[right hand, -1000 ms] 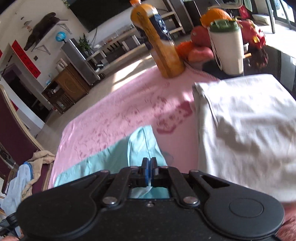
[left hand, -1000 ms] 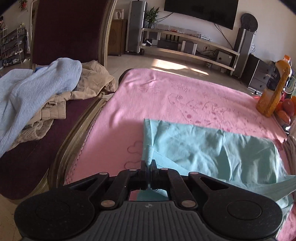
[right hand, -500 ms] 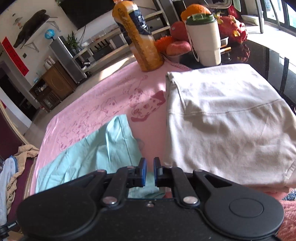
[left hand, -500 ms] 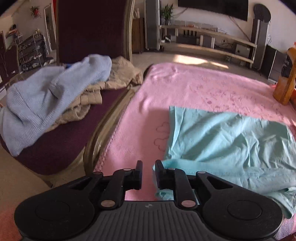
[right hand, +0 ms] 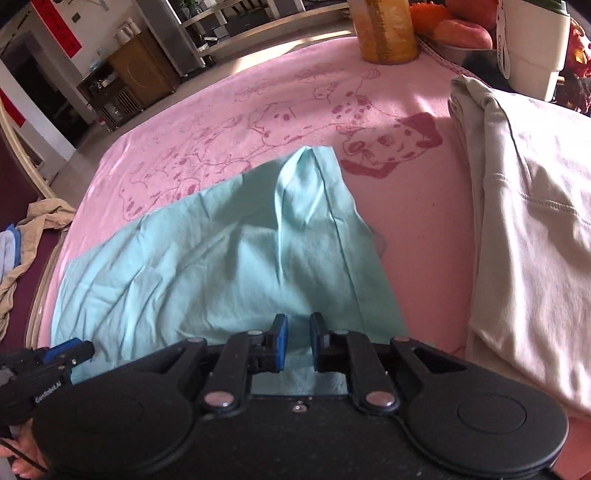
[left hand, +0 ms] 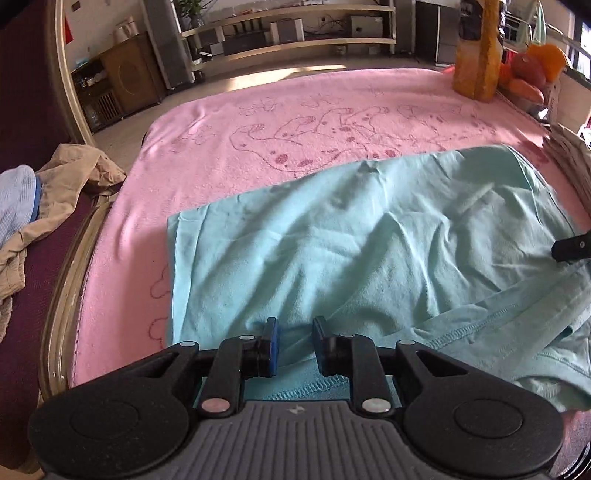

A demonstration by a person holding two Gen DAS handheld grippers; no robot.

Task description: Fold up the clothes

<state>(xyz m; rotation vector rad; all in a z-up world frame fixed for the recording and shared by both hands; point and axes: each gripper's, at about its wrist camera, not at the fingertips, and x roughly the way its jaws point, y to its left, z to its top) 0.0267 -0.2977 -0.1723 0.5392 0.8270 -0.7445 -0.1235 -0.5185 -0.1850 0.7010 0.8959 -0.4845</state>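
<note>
Teal garment (left hand: 369, 236), creased, folded over, lying on the pink blanket (left hand: 295, 122). Left gripper (left hand: 294, 341) and right gripper (right hand: 298, 341): jaws opening, pads clear of the cloth beneath. A folded cream garment (right hand: 535, 229) lies just beside; an orange bottle (right hand: 386, 33) stands beyond.

Beyond the crumpled mint-green cotton garment (right hand: 221, 258), the pink printed blanket (left hand: 295, 122) lies bare and open to its far edge. To the garment's right a folded cream sweatshirt (right hand: 535, 221) closes that side. Behind the sweatshirt, an orange plastic bottle (right hand: 386, 33) and a white tumbler (right hand: 532, 48) block the far corner. Left of the garment, a gold-framed maroon chair (left hand: 62, 280) heaped with beige and blue clothes (left hand: 48, 199) hems the edge.
</note>
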